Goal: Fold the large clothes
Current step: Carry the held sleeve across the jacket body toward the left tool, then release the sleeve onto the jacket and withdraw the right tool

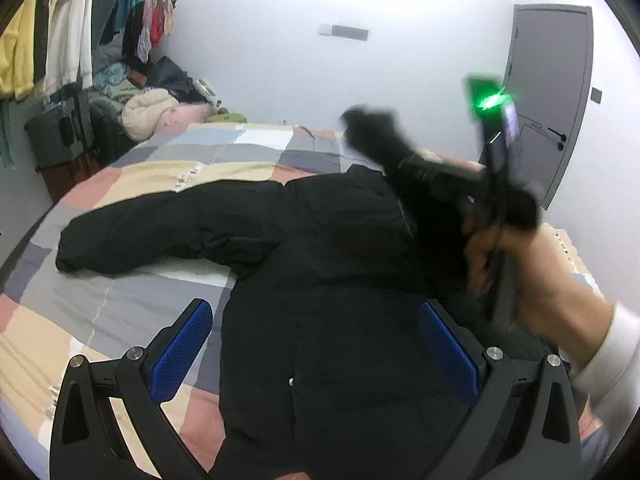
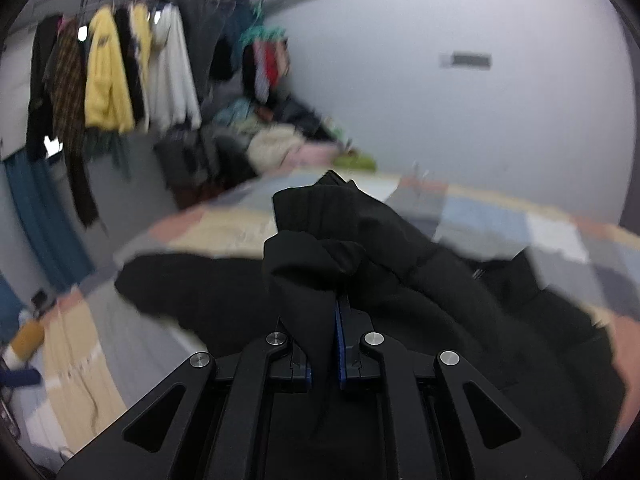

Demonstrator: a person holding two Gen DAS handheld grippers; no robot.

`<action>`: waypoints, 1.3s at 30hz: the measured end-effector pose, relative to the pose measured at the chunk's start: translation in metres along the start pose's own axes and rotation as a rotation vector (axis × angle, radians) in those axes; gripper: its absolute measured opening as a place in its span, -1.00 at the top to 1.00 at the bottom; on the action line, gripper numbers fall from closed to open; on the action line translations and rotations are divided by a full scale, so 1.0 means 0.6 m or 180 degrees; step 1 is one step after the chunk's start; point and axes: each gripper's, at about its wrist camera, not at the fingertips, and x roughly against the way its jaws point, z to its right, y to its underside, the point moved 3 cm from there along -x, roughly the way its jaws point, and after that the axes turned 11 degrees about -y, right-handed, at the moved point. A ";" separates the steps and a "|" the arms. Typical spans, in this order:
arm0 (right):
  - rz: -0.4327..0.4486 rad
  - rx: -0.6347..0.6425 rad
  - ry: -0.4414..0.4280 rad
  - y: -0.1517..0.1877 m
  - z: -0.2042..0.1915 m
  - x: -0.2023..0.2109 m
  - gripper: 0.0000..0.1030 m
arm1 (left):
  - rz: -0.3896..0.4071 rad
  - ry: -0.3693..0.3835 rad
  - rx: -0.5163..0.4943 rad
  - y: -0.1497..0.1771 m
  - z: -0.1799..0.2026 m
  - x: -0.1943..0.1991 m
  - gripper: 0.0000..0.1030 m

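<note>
In our left wrist view, bare bedspread [image 1: 132, 300] fills the left of the frame; our left gripper [image 1: 316, 344] is spread over the black jacket [image 1: 320, 260]. In the right wrist view, our right gripper [image 2: 324, 344] clenches a jacket fold at centre.

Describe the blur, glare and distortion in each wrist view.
Left wrist view: the bed curves with fisheye distortion, glare whitens the wall, and the right gripper with its hand is motion-smeared. Right wrist view: the hanging clothes and bedspread smear, while the gripper pinching the black jacket stays sharp.
</note>
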 end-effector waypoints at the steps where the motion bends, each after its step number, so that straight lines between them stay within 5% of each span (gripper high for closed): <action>1: -0.0098 -0.0020 0.0001 0.012 -0.003 -0.021 0.83 | -0.0031 0.0020 0.0010 0.001 -0.002 -0.008 -1.00; 7: -0.0574 -0.0171 -0.0006 0.114 0.006 -0.093 0.83 | -0.0141 0.0031 0.0010 0.010 0.000 -0.035 -0.99; 10: -0.0586 -0.0223 -0.0016 0.122 0.008 -0.092 0.82 | -0.0133 0.0036 0.0032 0.009 -0.002 -0.031 -0.99; 12: -0.0545 -0.0263 -0.0010 0.112 0.009 -0.079 0.64 | -0.0106 0.0036 0.0047 0.006 -0.002 -0.023 -0.99; 14: -0.0536 -0.0292 -0.0077 0.109 0.001 -0.082 0.12 | -0.0092 0.0050 0.0053 0.002 0.002 -0.019 -0.99; 15: -0.0542 -0.0292 -0.0114 0.103 -0.005 -0.073 0.03 | -0.0090 0.0056 0.0054 0.003 0.004 -0.018 -0.99; 23: -0.0450 -0.0197 -0.0137 0.080 -0.025 0.009 -0.03 | 0.0009 0.0145 0.0034 -0.001 0.034 0.027 -0.99; 31: -0.0191 -0.0239 0.0382 0.093 0.045 0.151 -0.05 | 0.0105 0.0178 0.0003 -0.001 0.064 0.063 -0.99; 39: -0.0092 -0.0640 0.1050 0.178 0.182 0.266 -0.05 | 0.0137 0.0240 -0.0039 0.010 0.098 0.071 -0.99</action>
